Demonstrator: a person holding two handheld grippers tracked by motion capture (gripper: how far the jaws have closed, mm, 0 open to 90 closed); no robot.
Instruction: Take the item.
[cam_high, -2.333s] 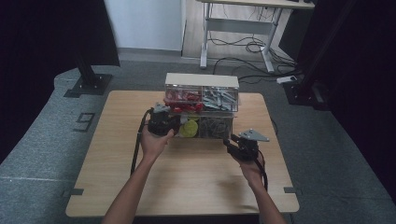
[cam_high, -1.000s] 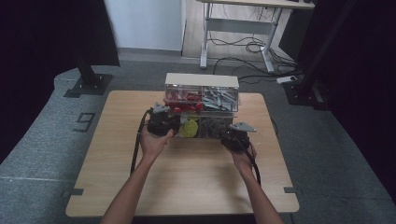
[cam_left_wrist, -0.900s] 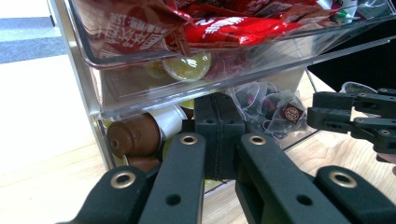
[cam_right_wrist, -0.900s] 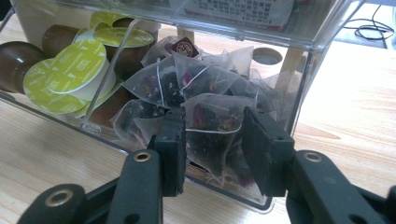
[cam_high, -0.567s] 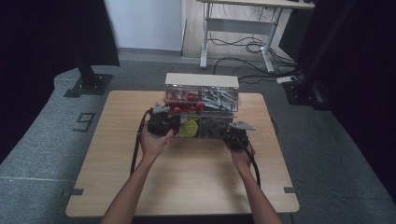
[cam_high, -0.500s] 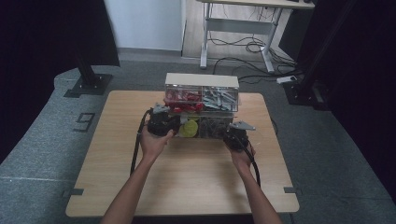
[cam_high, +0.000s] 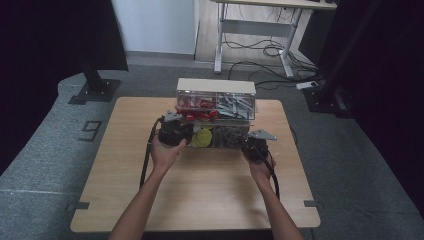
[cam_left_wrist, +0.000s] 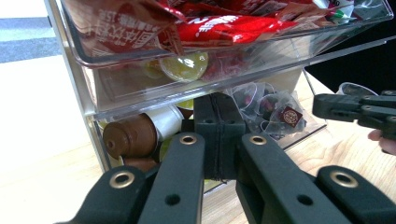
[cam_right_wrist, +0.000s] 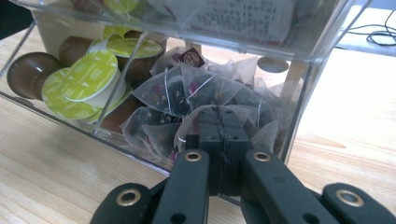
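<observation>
- Left tongs (cam_high: 186, 136) sit at the left front of the clear drawer box (cam_high: 216, 106), held in the person's left hand (cam_high: 165, 152). Jaws pressed together, nothing between them.
- In the left gripper view the left tongs (cam_left_wrist: 218, 116) have their tips up against the front of the lower drawer (cam_left_wrist: 299, 133), just beneath the upper drawer (cam_left_wrist: 224, 51), which holds red packets (cam_left_wrist: 219, 25).
- Behind the lower drawer's clear wall, at its left: brown coffee capsules (cam_left_wrist: 130, 135). To the right: tea bags (cam_left_wrist: 273, 109).
- The box stands at the far middle of the wooden table (cam_high: 195, 200), its lower drawer at table level.
- Right tongs (cam_high: 254, 145) are at the right front of the box, held by the right hand (cam_high: 260, 167). Jaws have just been closing and now meet.
- In the right gripper view the right tongs (cam_right_wrist: 218, 122) have their closed tips at the drawer's clear front, directly before the tea bags (cam_right_wrist: 187, 93); whether they pinch the edge I cannot tell.
- Green-lidded capsules (cam_right_wrist: 86, 77) lie in the compartment left of a clear divider (cam_right_wrist: 126, 65).
</observation>
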